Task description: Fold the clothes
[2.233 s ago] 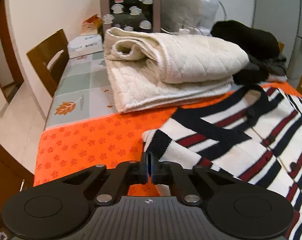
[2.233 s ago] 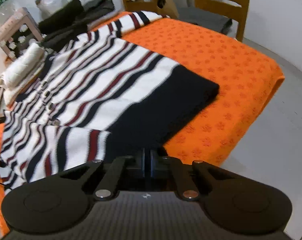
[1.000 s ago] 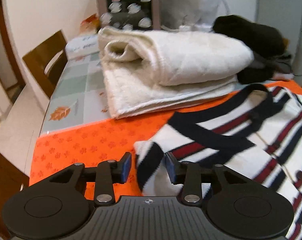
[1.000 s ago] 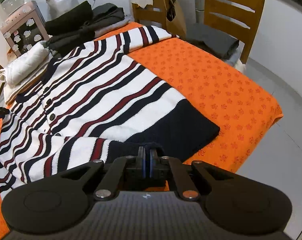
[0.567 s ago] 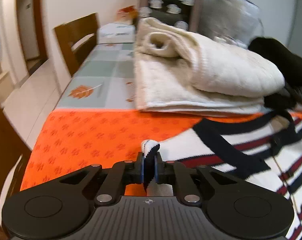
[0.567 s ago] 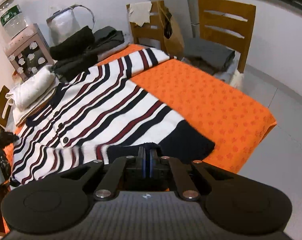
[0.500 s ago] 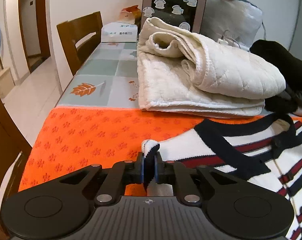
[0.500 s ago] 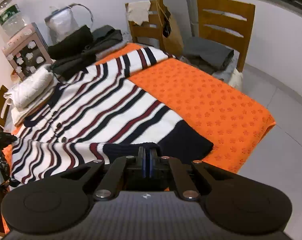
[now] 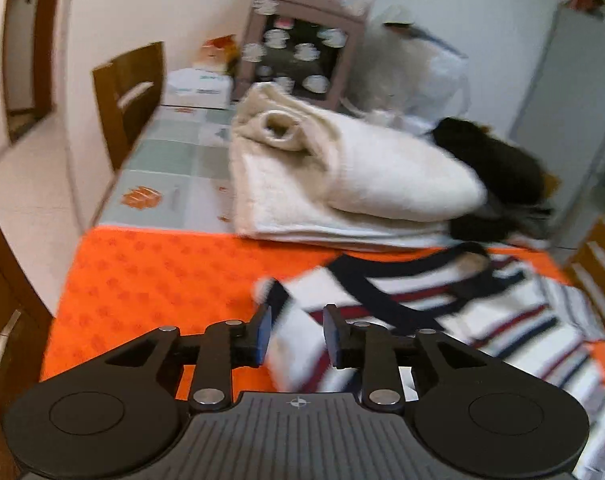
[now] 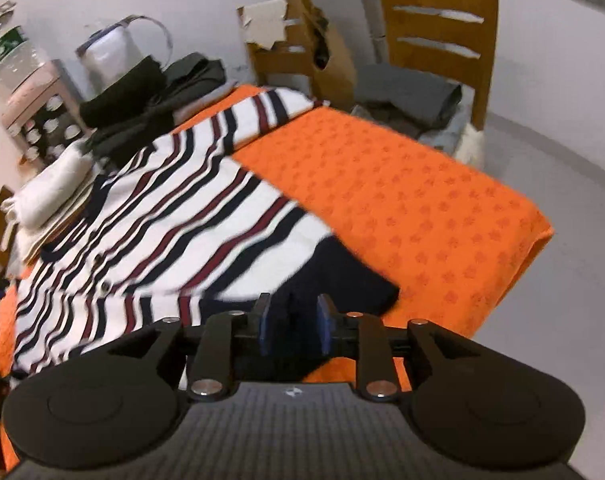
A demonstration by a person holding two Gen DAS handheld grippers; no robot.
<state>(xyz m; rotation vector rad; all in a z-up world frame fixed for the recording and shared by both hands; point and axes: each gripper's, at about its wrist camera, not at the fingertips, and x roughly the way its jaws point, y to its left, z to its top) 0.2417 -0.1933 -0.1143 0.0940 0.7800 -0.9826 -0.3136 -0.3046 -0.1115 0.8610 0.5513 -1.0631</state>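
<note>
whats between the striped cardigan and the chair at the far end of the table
In the right wrist view, only bare orange tablecloth lies between the striped cardigan and the wooden chair; grey folded fabric rests on the chair's seat.

I read this as a home dining room: wooden chair (image 10: 442,36) at 1 o'clock, cloth-covered table (image 10: 422,208), folded laundry.

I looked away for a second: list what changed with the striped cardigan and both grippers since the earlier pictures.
Both grippers have just opened and let go. The left gripper released the striped cardigan at its shoulder corner; the right gripper released the dark hem; fabric lies loose between each pair of jaws. The sleeve stays folded across the front. The cream blanket and orange cloth stayed put.
</note>
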